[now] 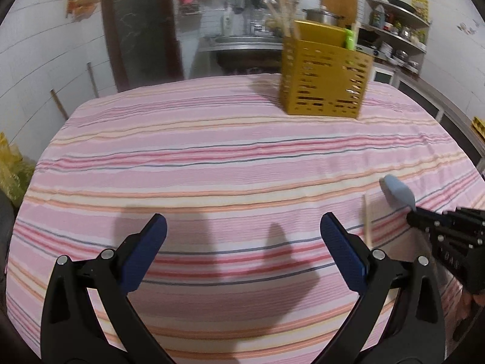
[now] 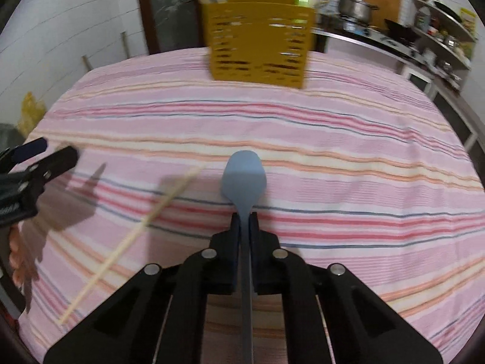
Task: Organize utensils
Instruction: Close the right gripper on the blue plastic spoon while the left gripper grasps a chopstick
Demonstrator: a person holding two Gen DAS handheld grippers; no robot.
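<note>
- The right gripper (image 2: 245,221) points down and forward over the table, its two black jaws pinched tight on the thin neck of a pale blue spoon (image 2: 244,179).
- The spoon's rounded bowl sticks out just ahead of the jaw tips, over the striped cloth; its dark handle runs back between the fingers toward the camera.
- Seen from the left wrist, that same gripper (image 1: 412,214) comes in from the right edge with the blue spoon (image 1: 397,192) poking out in front of it.
- The left gripper (image 1: 242,233) hangs over the near middle of the table, tilted downward, its blue-padded jaws spread wide with only cloth between them.
- A single wooden chopstick (image 2: 133,236) lies slantwise on the cloth, to the left of the spoon and between the two grippers.
- At the lower left of the right wrist view, fingers of the person's hand (image 2: 18,257) show behind the left gripper.
- The tablecloth (image 2: 363,151) is pink with red, orange and blue stripes.
- At the far edge stands a mustard-yellow slotted utensil holder (image 2: 257,42), well apart from both grippers, with wooden sticks and something green standing in it; the view is blurred there.
</note>
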